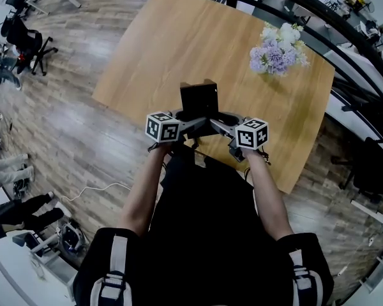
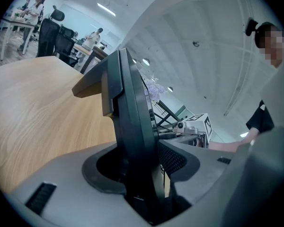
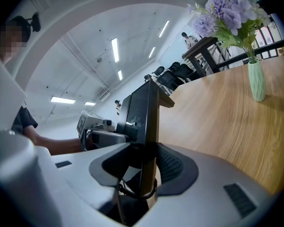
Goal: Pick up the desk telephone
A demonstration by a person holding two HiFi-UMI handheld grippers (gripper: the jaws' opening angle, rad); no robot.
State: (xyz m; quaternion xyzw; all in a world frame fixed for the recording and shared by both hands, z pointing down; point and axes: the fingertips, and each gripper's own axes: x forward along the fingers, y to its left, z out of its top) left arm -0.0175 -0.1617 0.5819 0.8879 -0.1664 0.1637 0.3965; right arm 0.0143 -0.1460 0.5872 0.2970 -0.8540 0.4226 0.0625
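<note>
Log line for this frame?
left gripper: shut on black desk telephone | right gripper: shut on telephone | telephone: upright near light wooden table edge

One desk telephone (image 1: 199,101). Two tools hold it: the left hand-held gripper (image 1: 180,116) and the right hand-held gripper (image 1: 225,118). They carry two marker cubes (image 1: 163,127), one each. One wooden counter (image 1: 179,37). One green vase (image 3: 255,82) with one bunch of purple and white flowers (image 1: 277,50). Two forearms (image 1: 142,196) of one person. One white cable (image 1: 96,189) on the floor (image 1: 70,139). At least two black office chairs (image 1: 29,43) stand far left; any more are too small to count.
</note>
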